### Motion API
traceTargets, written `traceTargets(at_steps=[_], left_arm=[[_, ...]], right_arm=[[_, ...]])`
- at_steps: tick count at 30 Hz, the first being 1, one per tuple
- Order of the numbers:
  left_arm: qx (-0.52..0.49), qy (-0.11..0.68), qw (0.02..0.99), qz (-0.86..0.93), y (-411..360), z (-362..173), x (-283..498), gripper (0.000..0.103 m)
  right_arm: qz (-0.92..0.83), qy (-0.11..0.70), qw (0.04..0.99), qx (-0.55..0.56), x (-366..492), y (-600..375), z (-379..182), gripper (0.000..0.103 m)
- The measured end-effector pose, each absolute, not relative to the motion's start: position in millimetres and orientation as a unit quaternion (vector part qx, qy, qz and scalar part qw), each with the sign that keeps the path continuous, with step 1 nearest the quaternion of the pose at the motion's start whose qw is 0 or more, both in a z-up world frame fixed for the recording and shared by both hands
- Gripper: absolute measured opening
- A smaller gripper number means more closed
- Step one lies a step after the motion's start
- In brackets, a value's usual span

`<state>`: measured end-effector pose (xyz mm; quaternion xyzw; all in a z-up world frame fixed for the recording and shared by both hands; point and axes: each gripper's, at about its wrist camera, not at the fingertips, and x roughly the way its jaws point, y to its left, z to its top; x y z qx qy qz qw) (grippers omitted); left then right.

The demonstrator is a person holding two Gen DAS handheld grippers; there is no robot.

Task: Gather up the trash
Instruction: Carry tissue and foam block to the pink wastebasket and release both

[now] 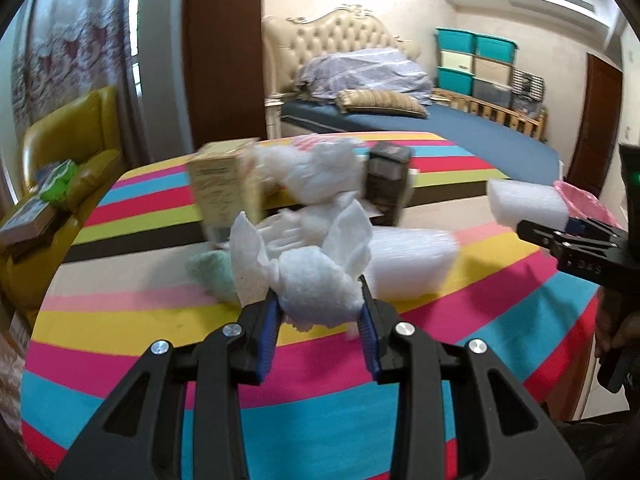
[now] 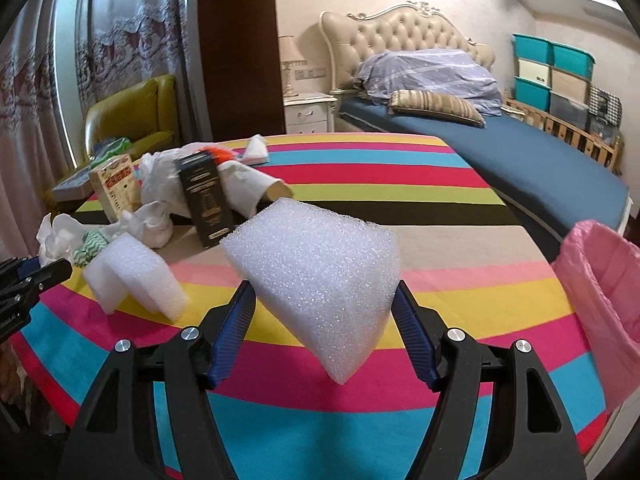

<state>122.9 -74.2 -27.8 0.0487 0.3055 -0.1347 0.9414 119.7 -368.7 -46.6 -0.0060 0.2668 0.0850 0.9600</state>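
Right gripper is clenched on a white foam block, and the pink-lined bin lies to its right, just off the striped table, so this hand is nearer. Left gripper grasps a crumpled tissue, farther from that bin; 2 loads wait.

Past my striped worktop stands a bed with a tufted headboard. A yellow armchair sits by lace curtains off the left edge; stacked bins line the cream wall.
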Motion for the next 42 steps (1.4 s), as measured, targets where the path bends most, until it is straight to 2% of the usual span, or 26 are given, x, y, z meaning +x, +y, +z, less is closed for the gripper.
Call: traceTargets(at_steps=[18,26,42], left_arm=[[0.107,0.292,0.911,-0.272,-203.5,-19.2,132.8,0.034],[0.139,0.272,0.887,-0.347,-284.0,-8.8,135.8,0.034],[0.108,0.309,0.819,-0.472,-462.3,-0.7,174.8,0.035]], right_arm=[[0.013,0.229,0.973,0.031,87.0,-453.9,-32.7,0.067],[-0.055,0.217,0.973,0.053,73.1,-512.1,-30.8,0.067],[-0.188,0.219,0.955,0.075,70.3,-642.5,-44.0,0.068]])
